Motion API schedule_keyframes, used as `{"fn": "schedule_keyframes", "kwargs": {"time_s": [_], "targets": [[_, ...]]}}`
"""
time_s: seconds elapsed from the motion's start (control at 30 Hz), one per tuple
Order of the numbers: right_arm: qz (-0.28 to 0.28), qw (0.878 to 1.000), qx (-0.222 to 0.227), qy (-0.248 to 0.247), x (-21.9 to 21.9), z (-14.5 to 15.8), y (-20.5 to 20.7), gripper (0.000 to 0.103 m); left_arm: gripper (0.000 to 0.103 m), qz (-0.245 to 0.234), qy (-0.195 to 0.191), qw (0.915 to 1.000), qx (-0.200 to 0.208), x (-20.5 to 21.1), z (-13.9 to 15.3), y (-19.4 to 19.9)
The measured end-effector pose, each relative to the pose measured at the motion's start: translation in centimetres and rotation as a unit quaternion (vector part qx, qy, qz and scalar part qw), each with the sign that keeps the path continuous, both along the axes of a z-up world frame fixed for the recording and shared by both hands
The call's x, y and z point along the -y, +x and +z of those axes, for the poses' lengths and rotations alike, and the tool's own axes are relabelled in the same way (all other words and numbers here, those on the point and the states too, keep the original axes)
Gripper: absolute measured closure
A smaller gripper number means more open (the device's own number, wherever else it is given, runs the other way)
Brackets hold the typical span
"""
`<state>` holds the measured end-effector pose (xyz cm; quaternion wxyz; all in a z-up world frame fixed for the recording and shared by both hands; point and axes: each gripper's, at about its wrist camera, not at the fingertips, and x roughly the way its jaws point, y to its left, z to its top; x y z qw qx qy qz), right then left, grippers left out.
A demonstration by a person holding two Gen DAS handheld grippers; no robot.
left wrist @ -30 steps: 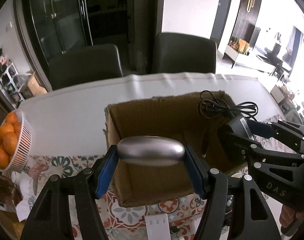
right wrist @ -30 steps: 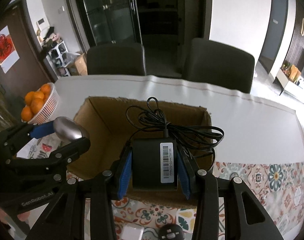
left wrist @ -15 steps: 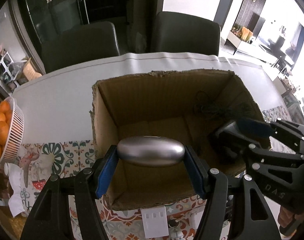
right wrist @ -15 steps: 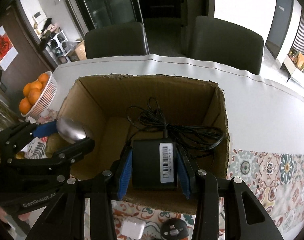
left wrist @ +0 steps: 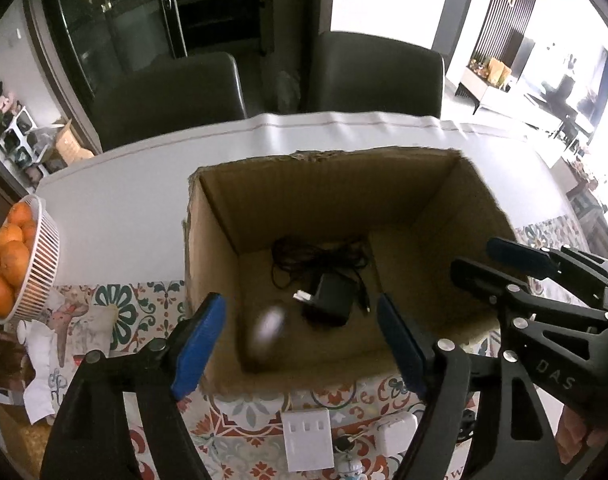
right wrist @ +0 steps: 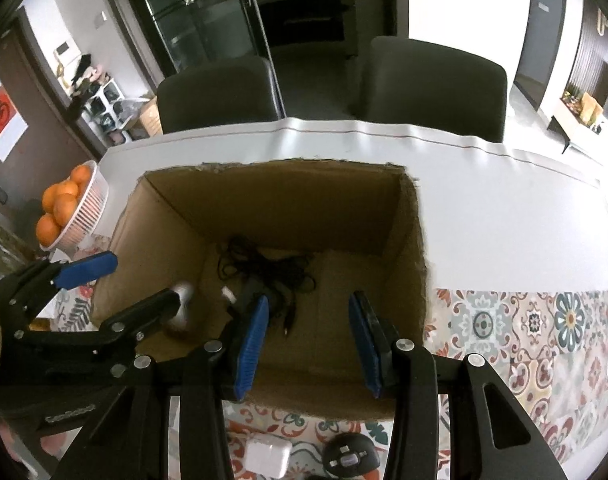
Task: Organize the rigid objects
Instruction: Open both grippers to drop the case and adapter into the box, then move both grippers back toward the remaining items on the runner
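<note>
Two grippers hang over an open cardboard box that stands on the table. The left gripper is opening its jaws, and nothing is between the blue pads. Under it, inside the box near the left wall, a silver oval object appears blurred, so it is not clear whether it lies on the bottom. The right gripper also holds nothing: its pads stand apart with only the box floor seen between them. A black power adapter lies on the bottom of the box, just beside the silver object, and its black cable lies in a loose bundle behind it, toward the far wall. On the patterned cloth in front of the box lie a white charger and a black round object. At the left edge of the table stands a white basket with oranges.
</note>
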<state>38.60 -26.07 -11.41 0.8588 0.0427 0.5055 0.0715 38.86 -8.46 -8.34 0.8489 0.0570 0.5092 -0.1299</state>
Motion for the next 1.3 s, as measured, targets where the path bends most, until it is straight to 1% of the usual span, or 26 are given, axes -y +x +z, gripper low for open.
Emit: {"fn": "schedule_keyframes", "kwargs": {"time_s": [0.1, 0.2, 0.33, 0.5, 0.6, 0.8, 0.93, 1.07, 1.3], "targets": [[-0.011, 1.000, 0.015, 0.001, 0.3, 0.8, -0.7, 0.060, 0.025, 0.007, -0.004, 0.9999, 0.014, -0.3, 1.1, -0.8], [-0.021, 0.999, 0.035, -0.004, 0.4, 1.7, -1.7, 0.060, 0.025, 0.017, -0.009, 0.9992, 0.036, -0.8, 2.3, -2.0], [-0.027, 0.996, 0.081, -0.020, 0.0, 3.7, -3.8, 0.057, 0.024, 0.025, -0.009, 0.9974, 0.068, -1.4, 3.8, -3.8], [-0.038, 0.992, 0.120, -0.032, -0.4, 5.5, -6.0, 0.054, 0.016, 0.029, 0.000, 0.9946, 0.099, -2.1, 5.1, -6.1], [-0.043, 0.988, 0.140, -0.040, -0.6, 6.4, -7.4, 0.051, 0.012, 0.032, 0.003, 0.9927, 0.117, -2.5, 5.6, -7.4], [-0.049, 0.983, 0.170, -0.053, -1.1, 7.4, -10.0, 0.044, 0.011, 0.041, 0.008, 0.9897, 0.137, -3.2, 6.1, -9.4], [-0.056, 0.981, 0.179, -0.056, -1.3, 7.4, -11.4, 0.040, 0.011, 0.049, 0.014, 0.9889, 0.140, -3.6, 5.6, -10.6], [-0.058, 0.981, 0.178, -0.059, -1.4, 6.7, -12.6, 0.039, 0.011, 0.054, 0.019, 0.9887, 0.139, -3.9, 4.7, -12.0], [-0.067, 0.984, 0.156, -0.049, -1.1, 4.8, -14.2, 0.039, 0.011, 0.062, 0.025, 0.9881, 0.139, -4.5, 3.2, -14.4]]}}
